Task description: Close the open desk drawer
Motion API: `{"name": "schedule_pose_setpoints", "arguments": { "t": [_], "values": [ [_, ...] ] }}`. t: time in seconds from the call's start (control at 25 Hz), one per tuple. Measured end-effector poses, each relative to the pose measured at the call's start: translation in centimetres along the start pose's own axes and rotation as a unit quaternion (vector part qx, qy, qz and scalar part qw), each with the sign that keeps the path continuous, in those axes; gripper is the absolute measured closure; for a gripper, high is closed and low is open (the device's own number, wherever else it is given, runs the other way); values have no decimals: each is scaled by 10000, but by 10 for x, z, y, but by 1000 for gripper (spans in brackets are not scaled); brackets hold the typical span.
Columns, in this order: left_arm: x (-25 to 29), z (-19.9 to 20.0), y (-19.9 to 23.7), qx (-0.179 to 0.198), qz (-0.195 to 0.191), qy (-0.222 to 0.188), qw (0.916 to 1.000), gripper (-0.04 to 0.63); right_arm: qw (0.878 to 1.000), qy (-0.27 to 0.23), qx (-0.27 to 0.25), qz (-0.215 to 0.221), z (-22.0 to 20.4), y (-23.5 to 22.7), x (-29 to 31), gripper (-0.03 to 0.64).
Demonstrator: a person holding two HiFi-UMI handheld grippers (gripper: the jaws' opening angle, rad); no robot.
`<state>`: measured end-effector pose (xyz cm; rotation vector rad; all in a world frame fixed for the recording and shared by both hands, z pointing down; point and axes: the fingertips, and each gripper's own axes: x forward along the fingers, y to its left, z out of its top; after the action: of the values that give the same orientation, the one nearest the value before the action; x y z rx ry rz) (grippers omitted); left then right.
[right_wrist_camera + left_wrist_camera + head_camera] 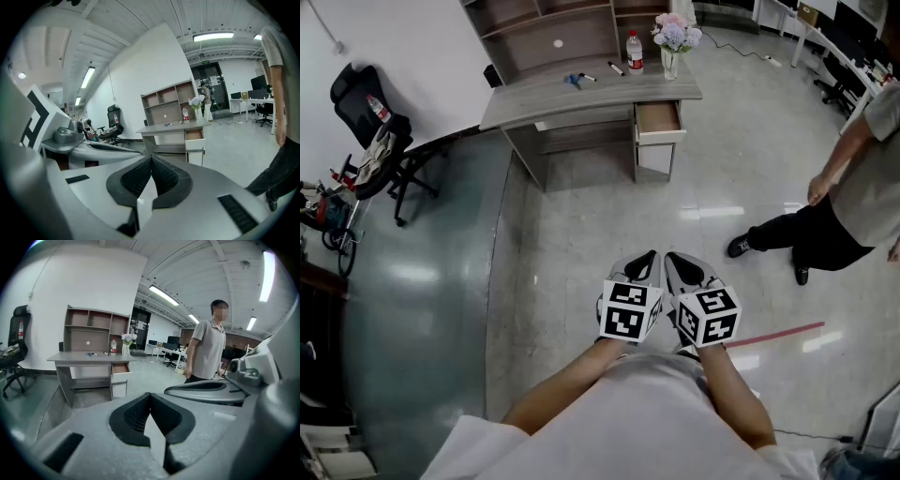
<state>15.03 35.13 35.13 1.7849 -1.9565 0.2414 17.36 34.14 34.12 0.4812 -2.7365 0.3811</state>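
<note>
A grey desk (581,98) with a shelf unit stands far ahead across the floor. Its top right drawer (658,120) is pulled open and shows a brown inside; it also shows in the left gripper view as the drawer (121,369) and in the right gripper view as the drawer (194,136). My left gripper (651,257) and right gripper (671,260) are held side by side close to my body, well short of the desk. Both are shut with nothing between the jaws.
On the desk stand a bottle (635,52) and a vase of flowers (672,42), with pens (581,79). A black office chair (380,141) stands at the left. A person (848,202) stands at the right on the tiled floor. More desks and chairs (834,70) sit far right.
</note>
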Motion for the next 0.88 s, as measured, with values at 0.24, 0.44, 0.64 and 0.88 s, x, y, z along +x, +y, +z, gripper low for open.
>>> {"name": "schedule_pose_setpoints", "arguments": {
  "t": [0.24,0.44,0.64,0.88],
  "values": [
    [-3,-2,11,-62,-91,-22,9999,592,10000,-7,45,-88,-2,8,9,615],
    [-4,-3,18,-89,-171,-33,9998,592,9999,20,37,-156,-3,14,15,614],
    [-2,-3,26,-163,-192,-19,9997,592,9998,117,22,-157,-4,15,25,614],
    [13,2,42,-243,-115,21,9996,592,9998,179,57,-78,0,5,46,614]
  ]
}}
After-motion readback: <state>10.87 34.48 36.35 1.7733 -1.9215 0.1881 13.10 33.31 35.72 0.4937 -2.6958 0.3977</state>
